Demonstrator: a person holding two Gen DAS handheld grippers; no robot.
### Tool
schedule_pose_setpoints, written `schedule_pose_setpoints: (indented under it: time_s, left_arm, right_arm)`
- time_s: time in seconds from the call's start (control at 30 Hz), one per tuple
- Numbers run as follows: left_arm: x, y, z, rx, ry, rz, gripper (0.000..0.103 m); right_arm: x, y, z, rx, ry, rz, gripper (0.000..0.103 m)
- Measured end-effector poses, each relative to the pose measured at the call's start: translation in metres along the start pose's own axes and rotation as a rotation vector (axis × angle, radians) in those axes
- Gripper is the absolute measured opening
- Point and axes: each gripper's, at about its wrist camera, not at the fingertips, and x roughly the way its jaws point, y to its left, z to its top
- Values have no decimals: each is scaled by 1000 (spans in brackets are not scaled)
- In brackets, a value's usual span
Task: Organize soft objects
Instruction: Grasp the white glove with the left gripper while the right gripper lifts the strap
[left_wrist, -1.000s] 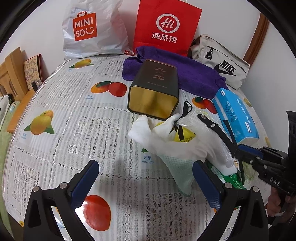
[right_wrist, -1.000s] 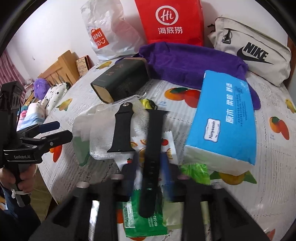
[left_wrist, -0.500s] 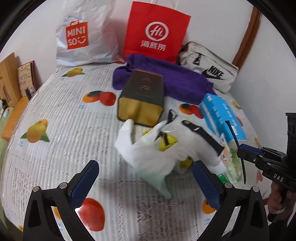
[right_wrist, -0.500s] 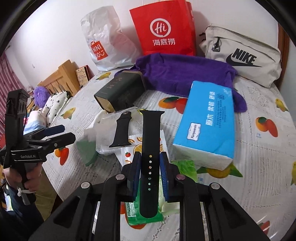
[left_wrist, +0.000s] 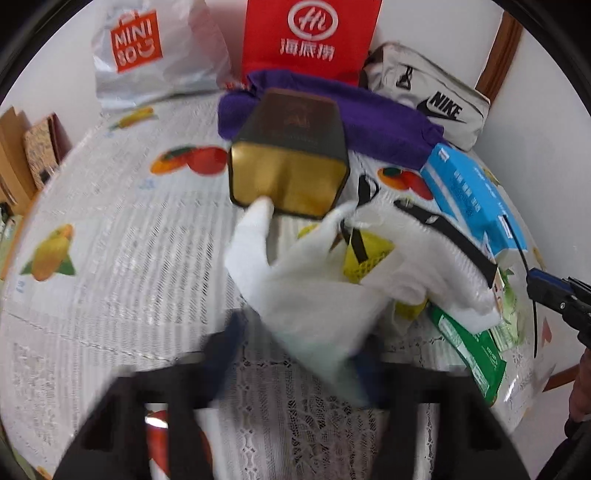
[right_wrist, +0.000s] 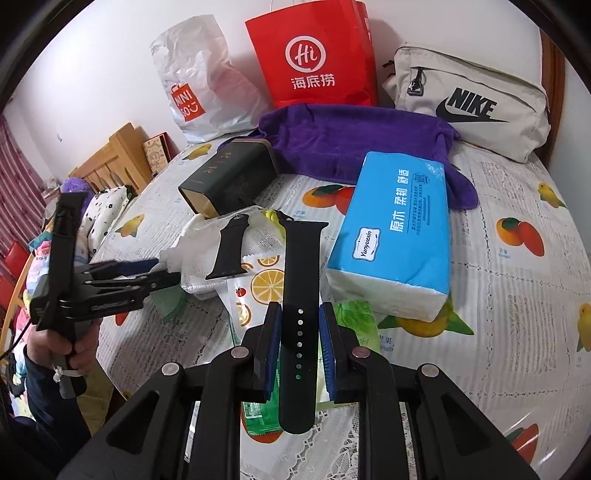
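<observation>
Far back, a red bag (right_wrist: 314, 55), a purple towel (right_wrist: 351, 136) and a grey pouch (right_wrist: 469, 107); right, a blue tissue pack (right_wrist: 399, 225); near, a black strap (right_wrist: 301, 295) on white fruit-printed cloth (right_wrist: 517, 295).

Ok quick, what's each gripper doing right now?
Left gripper: jaws closing around the white plastic bag.
Right gripper: shut on the black watch strap.

We see the left gripper (left_wrist: 295, 354) only as a motion smear – its closing jaws blur around the white plastic bag (left_wrist: 317, 295), contact unclear. Beyond the right gripper (right_wrist: 300, 332), the strap (right_wrist: 300, 314) it clamps hides part of the green packet (right_wrist: 258, 421) – print unreadable.
</observation>
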Motion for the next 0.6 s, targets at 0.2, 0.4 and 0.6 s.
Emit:
schedule_pose_setpoints:
  time_s: [0.2,0.4,0.6]
  left_arm:
    - [-24,6,9,-18,-49,-39,10]
    - [-59,4,21,7,-113,-7,10]
    - [-99,-1,35,26,-188,-19,10]
  right_arm:
    - [-10,2,3,10,-16,2,21]
    - [-19,3,9,20,-33,-20,21]
    - [-31,10,18,10,-52,-19,21]
